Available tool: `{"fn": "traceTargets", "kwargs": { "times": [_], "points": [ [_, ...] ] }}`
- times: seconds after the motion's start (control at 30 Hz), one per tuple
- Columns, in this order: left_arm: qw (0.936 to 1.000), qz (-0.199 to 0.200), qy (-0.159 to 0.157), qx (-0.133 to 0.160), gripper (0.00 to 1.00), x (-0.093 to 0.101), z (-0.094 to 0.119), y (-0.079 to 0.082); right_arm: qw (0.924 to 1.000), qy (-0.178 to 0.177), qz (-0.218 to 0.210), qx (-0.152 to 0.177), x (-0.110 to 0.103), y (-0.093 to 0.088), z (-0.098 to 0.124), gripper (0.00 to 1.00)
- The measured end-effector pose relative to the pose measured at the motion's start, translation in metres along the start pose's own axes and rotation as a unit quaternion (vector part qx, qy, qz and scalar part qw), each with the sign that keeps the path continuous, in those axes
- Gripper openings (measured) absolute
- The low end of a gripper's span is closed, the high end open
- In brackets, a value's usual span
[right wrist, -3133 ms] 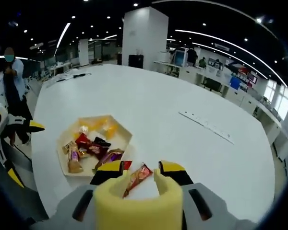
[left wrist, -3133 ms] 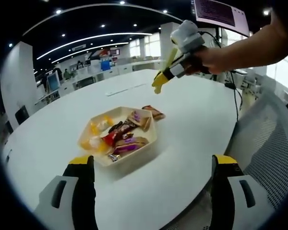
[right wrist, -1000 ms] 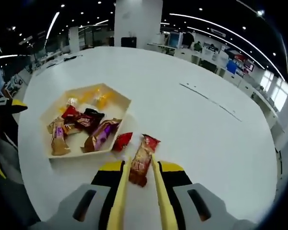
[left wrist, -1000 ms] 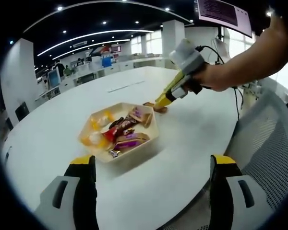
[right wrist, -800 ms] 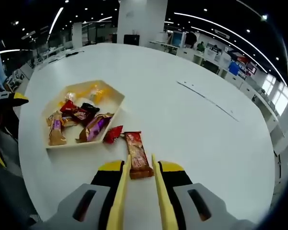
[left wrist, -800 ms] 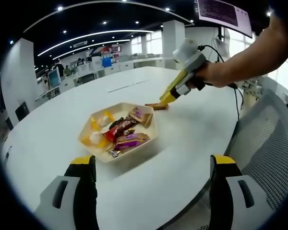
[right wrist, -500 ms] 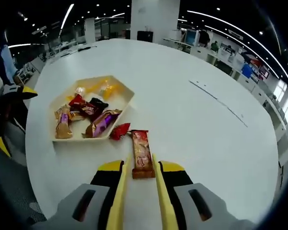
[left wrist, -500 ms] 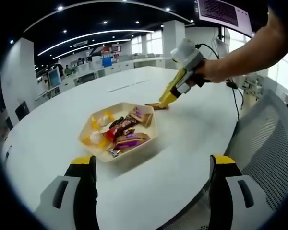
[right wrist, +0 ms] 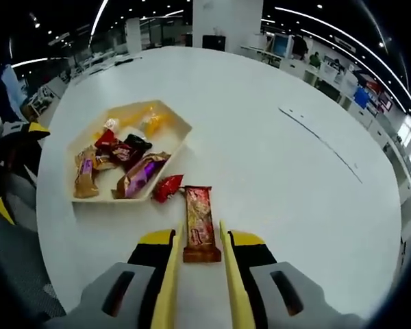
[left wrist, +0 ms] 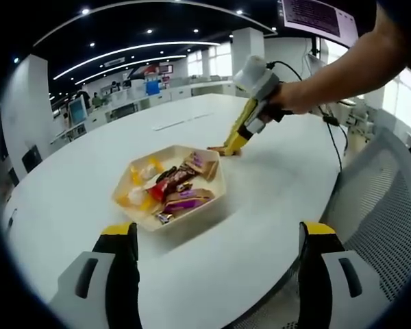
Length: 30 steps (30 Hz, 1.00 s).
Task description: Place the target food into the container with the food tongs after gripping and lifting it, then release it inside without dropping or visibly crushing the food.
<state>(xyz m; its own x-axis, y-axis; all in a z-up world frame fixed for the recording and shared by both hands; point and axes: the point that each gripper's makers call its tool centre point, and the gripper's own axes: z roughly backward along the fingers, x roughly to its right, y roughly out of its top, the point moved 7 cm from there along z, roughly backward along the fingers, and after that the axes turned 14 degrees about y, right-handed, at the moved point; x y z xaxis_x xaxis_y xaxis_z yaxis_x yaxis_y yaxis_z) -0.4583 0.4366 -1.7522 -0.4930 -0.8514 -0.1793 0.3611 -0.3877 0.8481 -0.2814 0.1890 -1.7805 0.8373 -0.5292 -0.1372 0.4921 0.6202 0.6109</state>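
Note:
A brown wrapped snack bar (right wrist: pixel 200 221) lies flat on the white table, its near end between the two yellow arms of the food tongs (right wrist: pixel 170 274). My right gripper (right wrist: pixel 200 241) is shut on the tongs; I cannot tell whether the tongs squeeze the bar. A red wrapped candy (right wrist: pixel 166 186) lies beside the bar, against the cream hexagonal tray (right wrist: pixel 177 125), which holds several wrapped snacks. In the left gripper view the tray (left wrist: pixel 207 209) sits ahead, and the right gripper (left wrist: pixel 248 122) points the tongs (left wrist: pixel 235 139) down at the bar (left wrist: pixel 218 149). My left gripper (left wrist: pixel 218 234) is open, holding nothing.
A person's arm (left wrist: pixel 342 68) holds the right gripper. A mesh chair (left wrist: pixel 380 205) stands at the table's edge on the right. A thin white strip (right wrist: pixel 322 142) lies farther out on the table. The left gripper (right wrist: pixel 17 147) shows at the left edge.
The right gripper has swung more upright over the bar while the tong tips stay at it. The bar now lies straight between the tong arms. The left gripper has not moved.

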Motion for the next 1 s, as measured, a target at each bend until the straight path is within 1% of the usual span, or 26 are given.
{"fn": "traceTargets", "kwargs": {
  "times": [0.13, 0.17, 0.2, 0.23, 0.27, 0.3, 0.47, 0.67, 0.73, 0.83, 0.9, 1.0],
  "points": [
    [1.0, 0.0, 0.0, -0.002, 0.93, 0.0001, 0.0002, -0.0003, 0.9999, 0.012, 0.004, -0.008, -0.0016, 0.0007, -0.0048, 0.28],
    [1.0, 0.001, -0.001, -0.002, 0.93, 0.0001, 0.0002, -0.0003, 1.0, 0.007, 0.003, 0.003, 0.0002, 0.0029, -0.0037, 0.27],
    [1.0, 0.0, -0.001, -0.001, 0.93, 0.0001, 0.0002, -0.0002, 0.9999, 0.009, 0.0, 0.005, 0.0003, 0.0027, -0.004, 0.27],
    [1.0, 0.0, -0.001, -0.002, 0.93, 0.0002, 0.0001, -0.0002, 0.9999, 0.008, 0.004, 0.008, 0.0004, 0.0028, -0.0041, 0.25],
    [1.0, 0.0, -0.002, -0.002, 0.93, 0.0003, 0.0001, -0.0003, 0.9997, -0.003, 0.023, 0.003, 0.0026, 0.0024, -0.0042, 0.24],
    [1.0, -0.001, -0.002, -0.003, 0.93, 0.0003, 0.0, -0.0005, 0.9998, 0.004, 0.019, 0.005, -0.0015, 0.0014, -0.0052, 0.23],
    [1.0, 0.0, -0.001, 0.0, 0.93, -0.0001, -0.0003, -0.0002, 1.0, 0.003, 0.001, 0.003, -0.0001, 0.0018, -0.0044, 0.21],
    [1.0, -0.003, 0.003, 0.002, 0.93, -0.0009, 0.0, 0.0006, 1.0, 0.007, -0.005, -0.001, -0.0004, 0.0023, -0.004, 0.22],
    [1.0, -0.003, 0.005, 0.005, 0.94, -0.0014, 0.0001, 0.0011, 0.9999, 0.01, -0.005, -0.002, 0.0, 0.0026, -0.0031, 0.22],
    [0.9999, -0.003, 0.007, 0.008, 0.95, -0.002, 0.0003, 0.0018, 0.9999, 0.007, 0.008, -0.007, 0.0011, 0.003, -0.0025, 0.22],
    [1.0, -0.003, 0.007, 0.006, 0.95, -0.0017, 0.0004, 0.0015, 0.9999, 0.01, 0.006, -0.006, 0.0033, 0.0027, -0.0032, 0.22],
    [1.0, -0.003, 0.005, 0.006, 0.95, -0.0013, 0.0003, 0.0015, 0.9999, 0.009, 0.007, -0.004, 0.0034, 0.0055, 0.0021, 0.22]
  ]
}}
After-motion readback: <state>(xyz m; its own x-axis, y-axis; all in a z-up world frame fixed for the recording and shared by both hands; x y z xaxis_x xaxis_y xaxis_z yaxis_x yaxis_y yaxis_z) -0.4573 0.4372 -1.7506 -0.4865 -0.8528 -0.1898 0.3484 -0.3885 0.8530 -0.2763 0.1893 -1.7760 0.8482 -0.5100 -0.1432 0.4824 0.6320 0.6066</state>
